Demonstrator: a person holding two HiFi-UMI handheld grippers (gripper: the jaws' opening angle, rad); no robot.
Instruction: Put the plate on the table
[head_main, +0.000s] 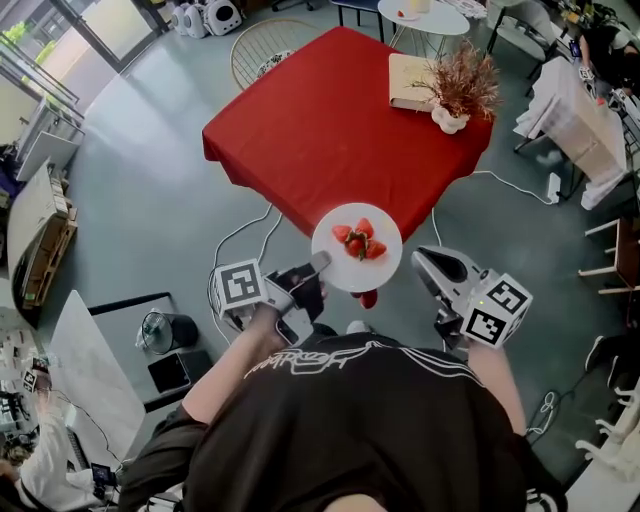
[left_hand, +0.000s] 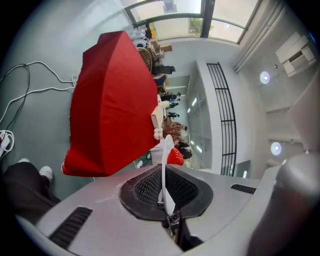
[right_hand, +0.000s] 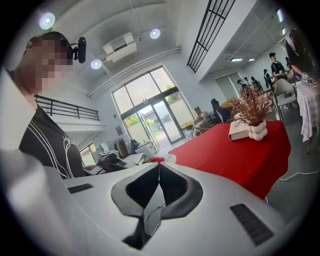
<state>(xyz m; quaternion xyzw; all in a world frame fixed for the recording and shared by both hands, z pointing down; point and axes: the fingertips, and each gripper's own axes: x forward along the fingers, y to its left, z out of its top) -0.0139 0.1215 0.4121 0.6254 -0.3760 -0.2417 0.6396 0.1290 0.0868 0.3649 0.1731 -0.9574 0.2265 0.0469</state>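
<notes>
A round white plate carrying several strawberries hangs in the air just short of the near corner of the red-clothed table. My left gripper is shut on the plate's left rim. In the left gripper view the plate stands edge-on between the pads of the left gripper, with a strawberry behind it and the table ahead. To the right of the plate, my right gripper is shut and empty; in its own view the right gripper points past the table.
A book and a white vase of dried plants sit at the table's far right corner. A wicker chair stands behind the table. Cables trail on the floor. A white-draped table is at the right.
</notes>
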